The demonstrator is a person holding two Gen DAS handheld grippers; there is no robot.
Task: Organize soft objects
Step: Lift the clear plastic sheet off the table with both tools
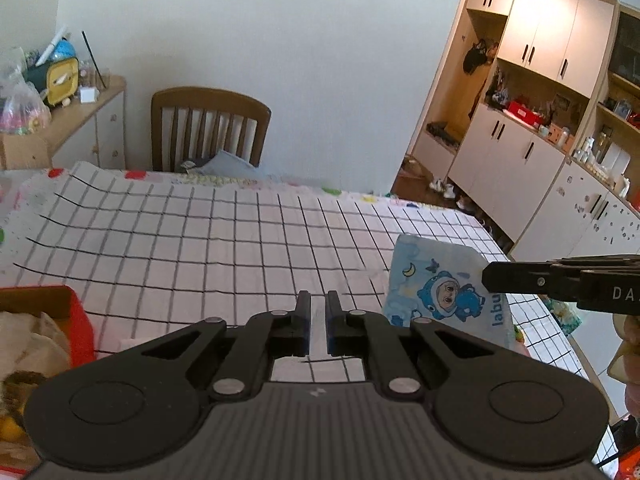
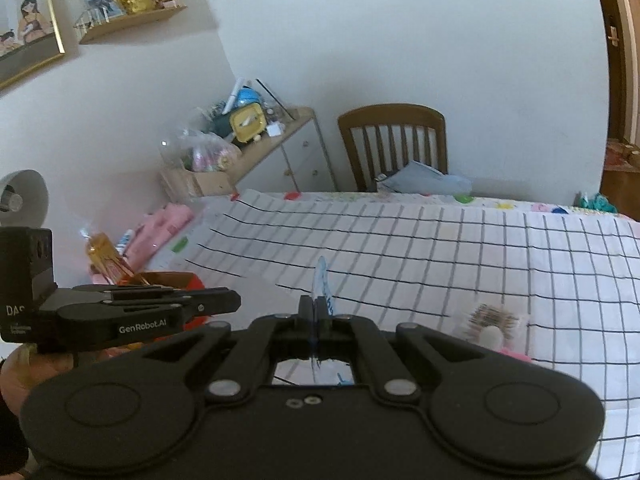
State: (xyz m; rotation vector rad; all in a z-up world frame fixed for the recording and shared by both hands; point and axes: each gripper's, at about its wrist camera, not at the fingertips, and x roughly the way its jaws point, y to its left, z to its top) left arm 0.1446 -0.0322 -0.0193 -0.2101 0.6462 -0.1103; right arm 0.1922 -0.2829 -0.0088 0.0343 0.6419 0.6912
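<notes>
Black right tongs (image 2: 316, 308) pinching thin printed blue packet (image 1: 436, 280), grid-checked tablecloth (image 1: 224, 232)

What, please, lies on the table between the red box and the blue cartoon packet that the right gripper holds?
Only bare checked tablecloth lies between red box and blue packet, plus the left gripper hovering; left wrist view.

Both tongs, left tongs (image 1: 318, 300) and right tongs (image 2: 315, 307), are built of matte black plastic linkages, silver rivets and ribbed housing; white "GenRobot.AI" lettering is printed along the left one.
</notes>
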